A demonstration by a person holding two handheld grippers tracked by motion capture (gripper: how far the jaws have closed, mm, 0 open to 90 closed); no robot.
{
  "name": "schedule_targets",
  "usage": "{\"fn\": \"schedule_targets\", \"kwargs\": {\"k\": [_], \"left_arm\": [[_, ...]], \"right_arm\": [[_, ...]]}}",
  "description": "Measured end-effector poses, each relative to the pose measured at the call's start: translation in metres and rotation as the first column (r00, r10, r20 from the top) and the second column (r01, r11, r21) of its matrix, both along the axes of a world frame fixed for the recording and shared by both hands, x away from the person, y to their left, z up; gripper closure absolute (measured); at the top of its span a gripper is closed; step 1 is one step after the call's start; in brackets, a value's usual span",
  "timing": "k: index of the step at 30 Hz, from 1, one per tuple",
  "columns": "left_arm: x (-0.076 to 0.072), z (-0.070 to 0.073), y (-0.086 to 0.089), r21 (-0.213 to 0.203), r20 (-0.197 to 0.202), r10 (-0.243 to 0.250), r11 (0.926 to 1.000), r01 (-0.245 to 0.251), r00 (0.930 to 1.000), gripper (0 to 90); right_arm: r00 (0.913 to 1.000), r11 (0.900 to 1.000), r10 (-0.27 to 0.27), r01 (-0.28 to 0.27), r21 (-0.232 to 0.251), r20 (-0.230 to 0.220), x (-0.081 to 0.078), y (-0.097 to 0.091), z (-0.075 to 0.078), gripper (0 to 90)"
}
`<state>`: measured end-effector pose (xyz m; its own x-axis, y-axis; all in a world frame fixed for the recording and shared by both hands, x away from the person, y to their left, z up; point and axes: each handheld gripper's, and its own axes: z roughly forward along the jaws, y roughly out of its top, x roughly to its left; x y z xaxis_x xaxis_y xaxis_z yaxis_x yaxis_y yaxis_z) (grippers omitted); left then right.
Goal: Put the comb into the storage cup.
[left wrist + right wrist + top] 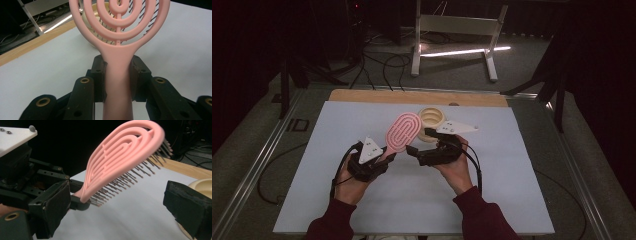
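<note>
Pink plastic marks the brush (402,132), a vented paddle with ring-shaped openings, held off the table (337,200) near its middle, a little toward the far edge. Its handle sits clamped between the pads of the left gripper (388,153), as the left gripper view shows: the two black pads (99,75) press on either side of the handle (117,82) just below the head. The head (404,129) rises slanting up and away from that gripper toward the far edge, back face up, bristles (130,178) pointing down toward the white sheet. Beside the head, toward the far edge, stands a cream bowl (432,119), ribbed inside, on the sheet; the brush tip overlaps its near side in the high view, and I cannot tell whether they touch. The right gripper (414,149) lies level just right of the brush handle, pointing left at it, with its jaws spread wide; in the right gripper view one pad (56,206) stands near the root of the head and the other pad (187,207) well apart before the bowl (202,187), neither pressing on anything. A hand (349,182) in a dark red sleeve (329,222) carries each gripper.
</note>
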<state>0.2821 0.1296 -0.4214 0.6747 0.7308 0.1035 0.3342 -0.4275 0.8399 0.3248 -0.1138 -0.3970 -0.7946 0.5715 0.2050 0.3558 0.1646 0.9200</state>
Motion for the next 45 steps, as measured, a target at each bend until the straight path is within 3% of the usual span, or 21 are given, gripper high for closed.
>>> {"fn": "schedule_targets", "kwargs": {"k": [12,19,25,27,30,36,45], "left_arm": [[-0.005,0.002,-0.010,0.008,0.020,-0.044,0.9990,0.044,0.9988,70.1],[-0.008,0.003,-0.014,0.005,0.030,-0.060,0.9982,0.060,0.9977,70.1],[-0.009,0.004,-0.016,0.002,0.041,-0.069,0.9976,0.069,0.9968,70.1],[-0.009,0.004,-0.015,-0.004,0.044,-0.068,0.9976,0.068,0.9967,70.1],[-0.009,0.003,-0.014,-0.008,0.043,-0.064,0.9979,0.065,0.9970,70.1],[-0.008,0.002,-0.015,-0.004,0.042,-0.063,0.9980,0.063,0.9971,70.2],[-0.007,-0.001,-0.016,0.008,0.038,-0.065,0.9979,0.065,0.9972,70.4]], "right_arm": [[0.9996,0.9999,-0.011,0.011,0.000,-0.026,0.005,0.012,-0.001,8.5],[0.9987,0.9999,0.006,-0.005,0.011,-0.052,0.007,0.017,-0.001,16.9],[0.9975,0.9992,0.027,-0.025,0.030,-0.066,0.007,0.018,0.000,29.5],[0.9966,0.9986,0.043,-0.041,0.033,-0.071,0.005,0.020,0.001,38.1],[0.9965,0.9986,0.041,-0.038,0.037,-0.073,0.005,0.020,0.001,40.4],[0.9934,0.9972,0.048,-0.041,0.062,-0.105,0.006,0.019,0.000,54.4],[0.9872,0.9943,0.082,-0.071,0.079,-0.137,0.003,0.023,-0.001,63.0]]}}
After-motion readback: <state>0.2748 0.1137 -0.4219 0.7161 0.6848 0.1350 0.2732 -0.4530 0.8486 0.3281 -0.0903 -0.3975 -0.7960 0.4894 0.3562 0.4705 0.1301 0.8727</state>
